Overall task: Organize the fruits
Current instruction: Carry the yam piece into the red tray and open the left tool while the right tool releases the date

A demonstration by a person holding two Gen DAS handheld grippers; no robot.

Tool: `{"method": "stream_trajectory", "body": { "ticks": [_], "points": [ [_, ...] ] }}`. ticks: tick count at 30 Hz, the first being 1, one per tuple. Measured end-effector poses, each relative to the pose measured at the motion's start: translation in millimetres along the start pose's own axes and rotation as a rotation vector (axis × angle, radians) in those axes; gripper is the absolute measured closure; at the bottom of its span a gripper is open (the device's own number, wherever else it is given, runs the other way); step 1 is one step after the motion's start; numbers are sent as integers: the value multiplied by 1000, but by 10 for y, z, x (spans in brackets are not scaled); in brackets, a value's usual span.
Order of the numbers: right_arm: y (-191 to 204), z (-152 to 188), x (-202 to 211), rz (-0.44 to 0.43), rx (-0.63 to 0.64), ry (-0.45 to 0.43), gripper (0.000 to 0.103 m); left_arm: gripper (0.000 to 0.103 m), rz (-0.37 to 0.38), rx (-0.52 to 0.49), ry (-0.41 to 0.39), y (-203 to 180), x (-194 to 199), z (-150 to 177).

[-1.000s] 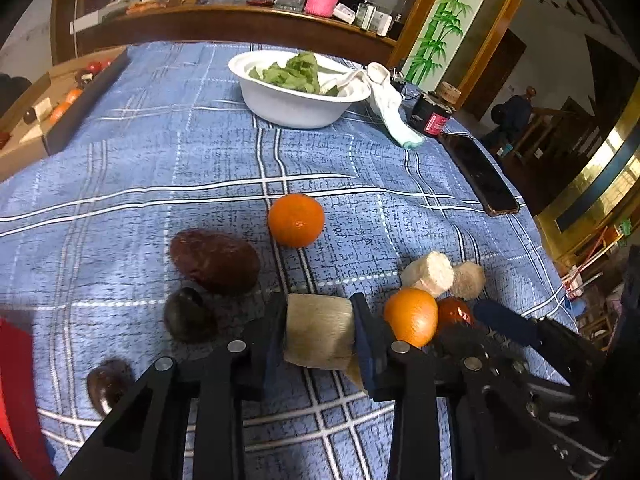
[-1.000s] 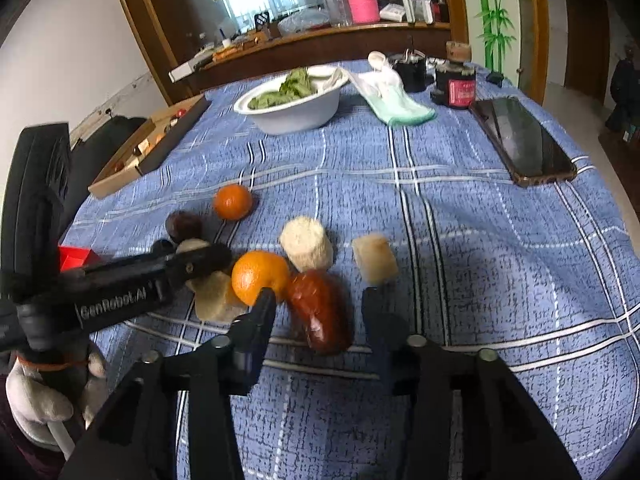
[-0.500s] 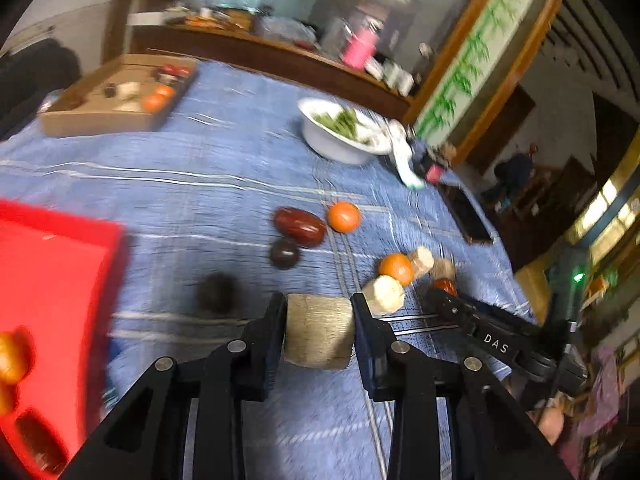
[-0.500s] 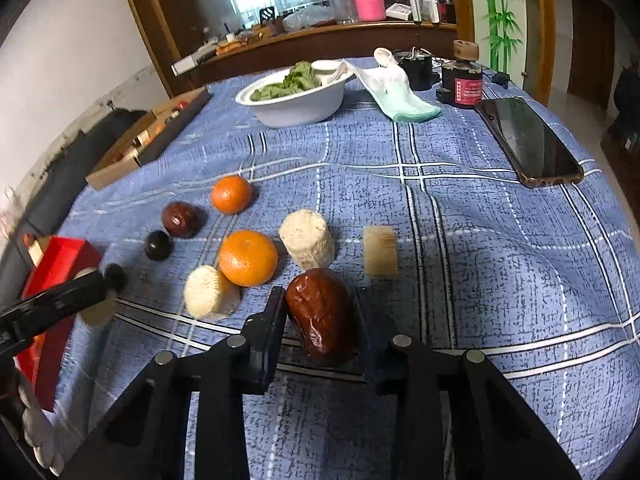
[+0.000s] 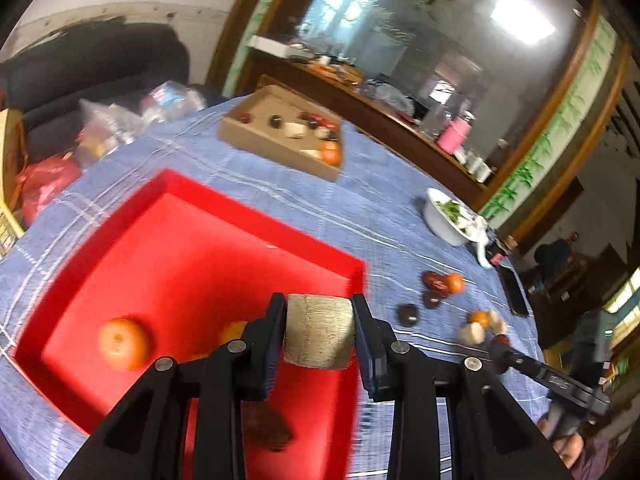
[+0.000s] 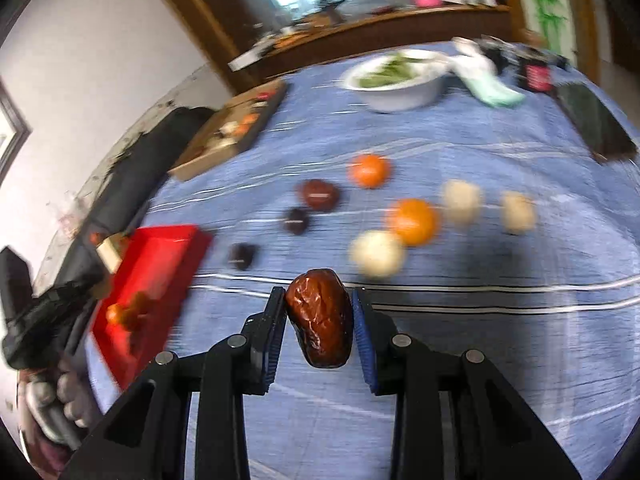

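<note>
My left gripper (image 5: 319, 330) is shut on a pale beige chunk (image 5: 319, 331) and holds it over the right part of a red tray (image 5: 168, 248). The tray holds an orange (image 5: 123, 344), a second orange (image 5: 234, 330) partly hidden by the fingers, and a dark date (image 5: 266, 432). My right gripper (image 6: 319, 326) is shut on a brown date (image 6: 321, 317), lifted above the blue cloth. On the cloth lie two oranges (image 6: 412, 222), pale chunks (image 6: 376, 253) and dark fruits (image 6: 318, 195). The red tray also shows in the right wrist view (image 6: 154, 268).
A cardboard box (image 5: 286, 136) with fruit stands at the far side. A white bowl of greens (image 6: 394, 80), a cloth (image 6: 490, 82), a jar (image 6: 538, 76) and a phone (image 6: 594, 124) lie at the back right. Plastic bags (image 5: 108, 128) are at the left edge.
My left gripper has carried the beige chunk left, from the cloth to over the red tray. My right gripper has closed on the brown date and lifted it off the cloth.
</note>
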State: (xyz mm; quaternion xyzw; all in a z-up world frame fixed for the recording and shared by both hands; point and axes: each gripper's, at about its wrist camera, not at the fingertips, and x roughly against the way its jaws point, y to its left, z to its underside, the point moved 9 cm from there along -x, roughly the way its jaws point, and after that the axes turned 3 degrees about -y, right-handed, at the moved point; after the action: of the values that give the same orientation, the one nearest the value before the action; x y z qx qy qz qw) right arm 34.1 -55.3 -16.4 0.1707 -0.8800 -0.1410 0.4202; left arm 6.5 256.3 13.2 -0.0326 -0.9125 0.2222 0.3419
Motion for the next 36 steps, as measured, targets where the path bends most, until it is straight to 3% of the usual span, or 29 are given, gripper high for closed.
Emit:
{"method": "stream_trajectory", "body": {
  "ticks": [10,16,27,29,32,36],
  "points": [
    [1501,101,-529,-105,214,119,71,70,-110,-14,74,532,-234,-230],
    [2044,297,-952,-97,328,176,72,70,-119,18,96,760,-357,-211],
    [2193,500,-1288,-7,445,165,72,66,-131,58,147,916,-453,-95],
    [2199,461,-1284,2,443,150,69,64,-126,65,133,895,-390,-112],
    [2216,435,-1236,-17,431,142,54,58,-127,71,102,853,-241,-158],
    [2190,354,-1038,-36,402,101,52,48,-110,79,46,733,39,-199]
  ]
}}
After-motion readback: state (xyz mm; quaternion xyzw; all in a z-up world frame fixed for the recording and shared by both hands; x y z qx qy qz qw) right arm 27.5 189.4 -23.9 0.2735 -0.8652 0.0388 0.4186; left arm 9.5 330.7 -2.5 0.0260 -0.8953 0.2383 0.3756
